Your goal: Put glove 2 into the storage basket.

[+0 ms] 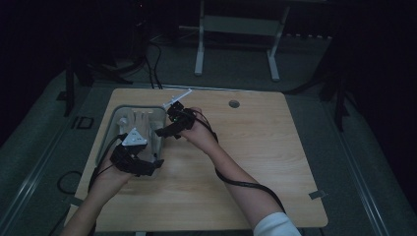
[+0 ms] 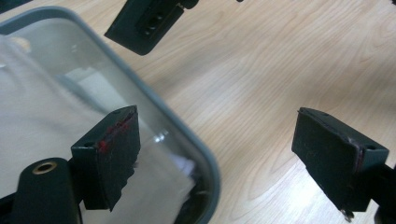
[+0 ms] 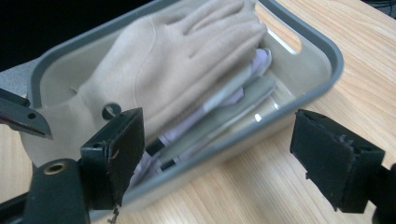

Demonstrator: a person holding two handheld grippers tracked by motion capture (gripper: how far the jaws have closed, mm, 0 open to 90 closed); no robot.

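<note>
A grey plastic bin (image 1: 114,118) stands on the left part of the wooden table (image 1: 255,147). In it lies a beige glove (image 3: 173,56) on top of pale lilac and grey flat items (image 3: 224,105). My left gripper (image 2: 219,126) is open at the bin's near right corner, one jaw above the inside and the other above the table. From the right, my right gripper (image 3: 219,123) faces the bin's long side, open and empty. In the high view the left gripper (image 1: 137,147) and right gripper (image 1: 167,129) sit close together at the bin's right edge.
The bin's rim (image 2: 187,135) runs between the left gripper's jaws. One jaw of the right gripper (image 2: 140,25) hangs just beyond it. A round hole (image 1: 234,103) sits near the table's far edge. A white desk frame (image 1: 236,29) stands on the floor behind.
</note>
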